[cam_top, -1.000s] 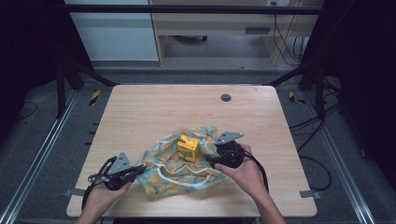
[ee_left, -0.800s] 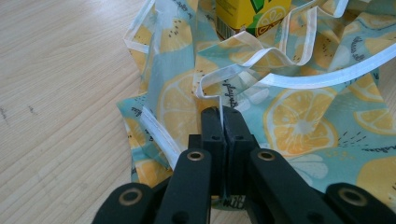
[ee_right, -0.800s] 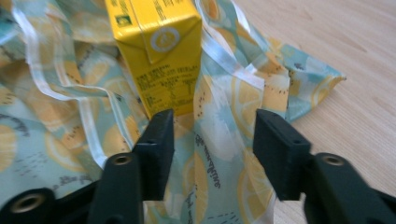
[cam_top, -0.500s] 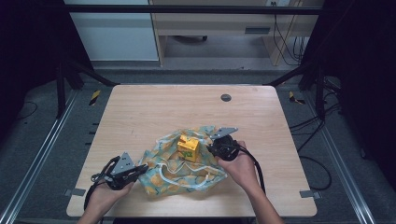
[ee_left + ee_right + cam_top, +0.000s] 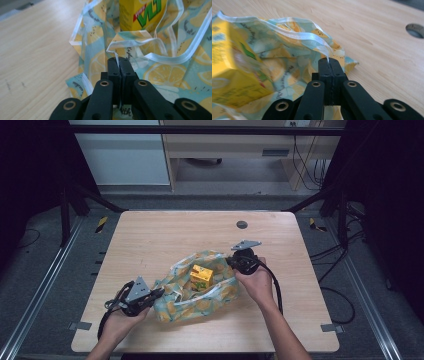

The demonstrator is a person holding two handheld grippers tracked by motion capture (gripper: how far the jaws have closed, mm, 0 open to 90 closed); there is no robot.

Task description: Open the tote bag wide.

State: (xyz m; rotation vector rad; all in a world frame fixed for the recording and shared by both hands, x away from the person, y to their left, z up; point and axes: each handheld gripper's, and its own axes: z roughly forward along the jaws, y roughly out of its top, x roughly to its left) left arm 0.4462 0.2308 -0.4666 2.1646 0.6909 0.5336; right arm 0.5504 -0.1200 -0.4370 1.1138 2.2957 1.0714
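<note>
A lemon-print bag (image 5: 200,292) lies open on the wooden table (image 5: 165,237) with a yellow drink carton (image 5: 201,276) standing inside it. At the bag's near-left end, my left gripper (image 5: 159,292) is shut on the white-trimmed rim (image 5: 130,43). In the left gripper view the bag (image 5: 162,75) spreads ahead and the carton (image 5: 140,15) rises behind the pinched rim. My right gripper (image 5: 231,262) is shut on the rim at the bag's far-right corner. The right gripper view has the rim (image 5: 312,37) running into the jaws and the carton (image 5: 232,72) at the left.
A round cable hole (image 5: 242,224) sits in the table near its far edge, right of centre; it is also the hole (image 5: 415,30) at the upper right in the right gripper view. Black cables trail from both grippers.
My right gripper has moved away from me and to the right with the bag's rim, pulling the mouth wider. The left gripper has held its place.
</note>
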